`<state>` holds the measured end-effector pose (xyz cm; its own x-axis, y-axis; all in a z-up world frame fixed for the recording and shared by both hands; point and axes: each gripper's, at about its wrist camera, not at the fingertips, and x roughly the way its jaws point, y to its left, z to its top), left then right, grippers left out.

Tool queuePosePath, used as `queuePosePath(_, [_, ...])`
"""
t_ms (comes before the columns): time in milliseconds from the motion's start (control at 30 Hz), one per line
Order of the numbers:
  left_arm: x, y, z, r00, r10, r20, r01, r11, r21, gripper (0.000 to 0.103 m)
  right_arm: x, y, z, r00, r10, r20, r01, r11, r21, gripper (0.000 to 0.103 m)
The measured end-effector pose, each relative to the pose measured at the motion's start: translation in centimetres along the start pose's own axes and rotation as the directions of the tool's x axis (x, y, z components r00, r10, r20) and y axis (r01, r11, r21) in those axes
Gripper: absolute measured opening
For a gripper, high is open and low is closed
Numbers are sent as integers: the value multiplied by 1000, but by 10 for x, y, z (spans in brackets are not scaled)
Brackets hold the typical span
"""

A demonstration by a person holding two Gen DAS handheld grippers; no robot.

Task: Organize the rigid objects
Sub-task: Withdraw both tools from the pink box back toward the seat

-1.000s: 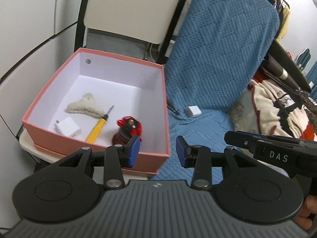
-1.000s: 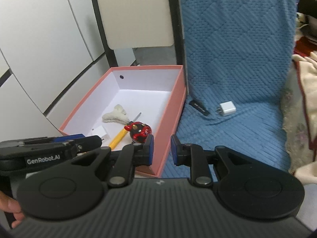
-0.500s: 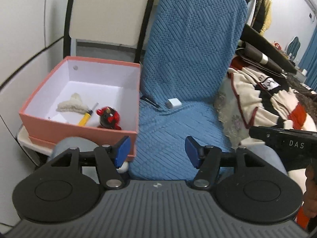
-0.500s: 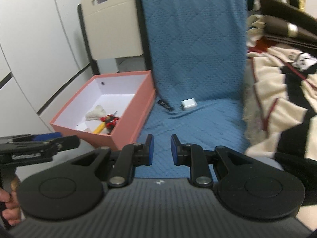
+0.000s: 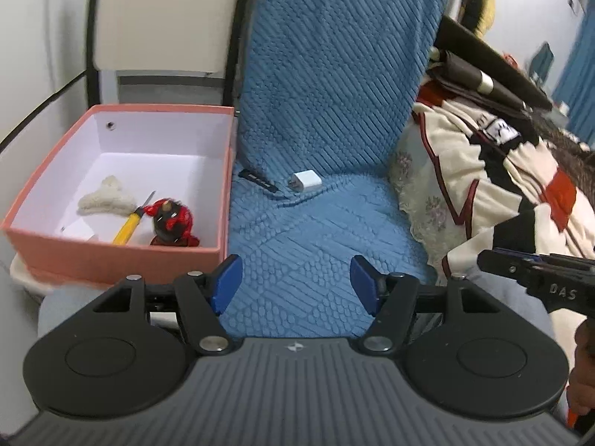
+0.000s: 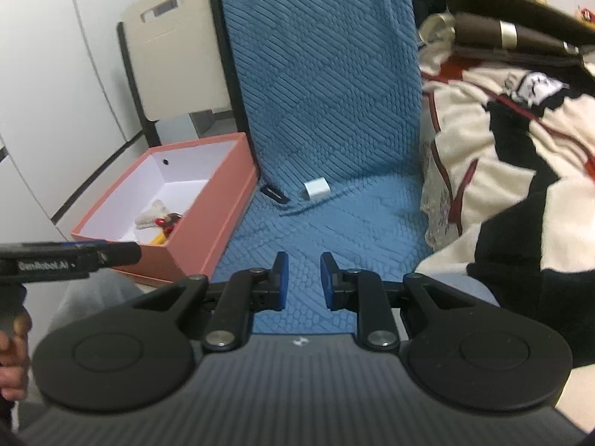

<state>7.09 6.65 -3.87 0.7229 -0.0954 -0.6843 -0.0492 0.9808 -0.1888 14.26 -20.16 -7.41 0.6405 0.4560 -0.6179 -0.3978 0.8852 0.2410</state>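
Pink box left of blue seat cushion: fluffy clip, yellow screwdriver, red-black figurine inside. White charger and black stick on cushion, just right of box. Left gripper wide open, empty. Right gripper narrowly open, empty.

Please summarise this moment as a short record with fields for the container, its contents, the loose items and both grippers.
container: pink cardboard box, open
contents: yellow-handled screwdriver, red-and-black toy figure, fluffy cream hair claw
loose items: white plug charger and flat black stick on blue quilted seat cover
left gripper: open wide, empty
right gripper: narrowly open, empty
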Motion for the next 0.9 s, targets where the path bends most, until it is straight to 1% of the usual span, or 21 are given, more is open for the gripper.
queuePosePath(100, [20, -3, 11, 1000, 8, -20, -7, 999, 52, 70, 17, -11, -3, 1000, -8, -11, 8, 1000, 9, 23])
queuePosePath(167, [33, -6, 19, 1000, 8, -17, -7, 997, 80, 70, 30, -19, -3, 1000, -13, -18, 14, 1000, 25, 23])
queuePosePath(267, [54, -8, 31, 1000, 14, -21, -12, 995, 95, 70, 51, -30, 0, 999, -28, -27, 29, 998, 50, 23])
queuePosePath(367, [79, -10, 42, 999, 21, -30, -18, 995, 99, 70, 69, -39, 8, 1000, -7, -23, 10, 995, 97, 23])
queuePosePath(433, [94, -11, 47, 999, 14, -42, -11, 997, 81, 70, 81, -40, 14, 1000, -6, -13, 8, 995, 104, 23])
queuePosePath(533, [117, -17, 51, 999, 5, -43, -3, 999, 47, 70, 102, -45, 24, 1000, -4, -21, 7, 990, 143, 27])
queuePosePath(733, [161, -34, 50, 1000, 13, -21, -14, 1000, -19, 70, 146, -58, 51, 999, 21, -49, -12, 981, 195, 28])
queuePosePath(900, [200, -38, 47, 998, 57, -7, -57, 996, -69, 70, 190, -67, 65, 995, 78, -65, -62, 974, 219, 28])
